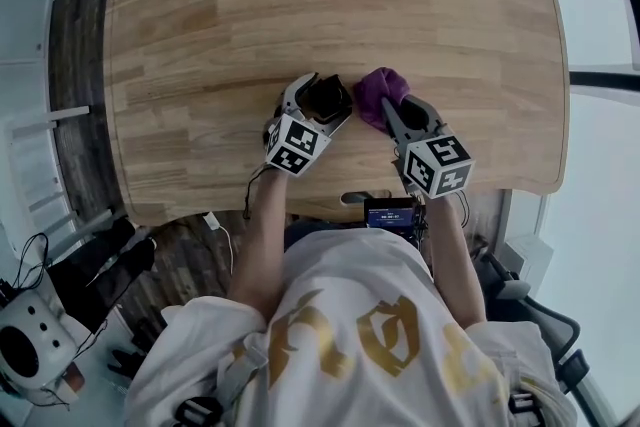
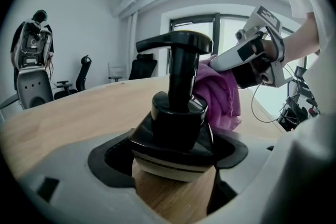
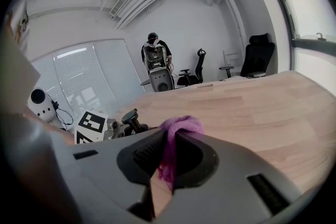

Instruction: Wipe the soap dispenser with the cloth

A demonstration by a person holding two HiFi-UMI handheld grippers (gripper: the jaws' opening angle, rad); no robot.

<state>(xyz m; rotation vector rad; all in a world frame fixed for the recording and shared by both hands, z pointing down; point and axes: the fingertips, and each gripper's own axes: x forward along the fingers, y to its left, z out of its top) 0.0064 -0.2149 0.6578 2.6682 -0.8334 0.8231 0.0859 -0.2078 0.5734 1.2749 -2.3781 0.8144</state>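
Soap dispenser stands upright, clamped in your left gripper; purple cloth, pinched in your right gripper, touches its right side, against the pump stem.

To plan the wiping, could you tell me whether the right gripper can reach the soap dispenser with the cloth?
Probably yes: the purple cloth in the right gripper already seems pressed against the soap dispenser, which the left gripper holds; nothing lies between.

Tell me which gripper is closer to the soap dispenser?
Left. The left gripper is clamped around the soap dispenser itself; the right gripper sits just beside it, pinching the purple cloth near the pump.
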